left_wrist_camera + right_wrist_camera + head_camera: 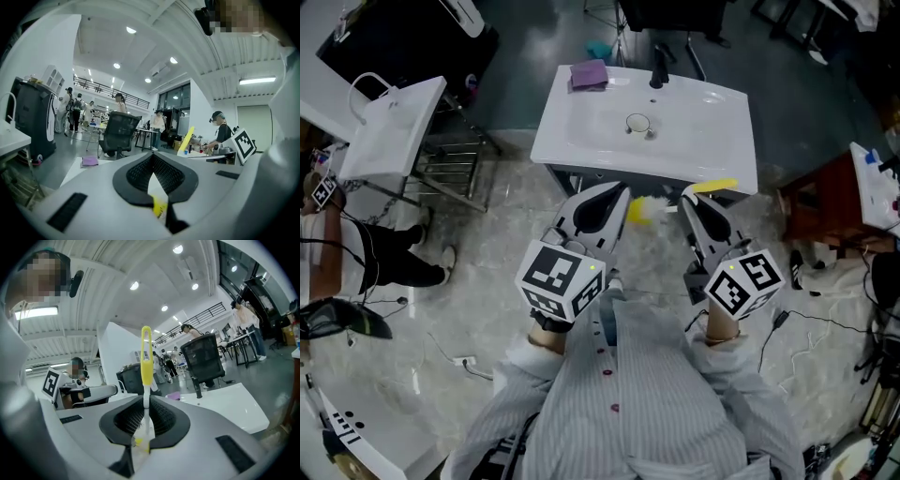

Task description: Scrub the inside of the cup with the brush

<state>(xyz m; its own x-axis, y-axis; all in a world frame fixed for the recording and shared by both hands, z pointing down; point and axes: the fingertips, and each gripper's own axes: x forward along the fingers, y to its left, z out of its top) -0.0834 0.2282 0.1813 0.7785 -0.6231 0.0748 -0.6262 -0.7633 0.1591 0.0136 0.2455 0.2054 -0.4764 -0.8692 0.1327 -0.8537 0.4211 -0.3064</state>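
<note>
1. Holding a tool in each hand, a person stands before a white sink [581,141]. The left gripper [619,200] is clamped on a pale, see-through thing with a yellow patch, which seems to be the cup [641,208].
2. The right gripper [689,199] is closed tight on the brush [713,186]. Its yellow looped end sticks out past the jaws, and the bristle end cannot be made out.
3. Cup and brush sit near each other, just short of the basin's front edge and not touching.
4. To scrub well, I would judge: hold the cup steady over the basin with its mouth facing the brush. Line the brush up with the opening before pushing in, then turn it against the inner wall. A thin cup wall could slip or buckle under the pinch.
5. No words can be read. Each gripper's cube shows black-and-white square markers, and the cup's yellow patch is too blurred.
</note>
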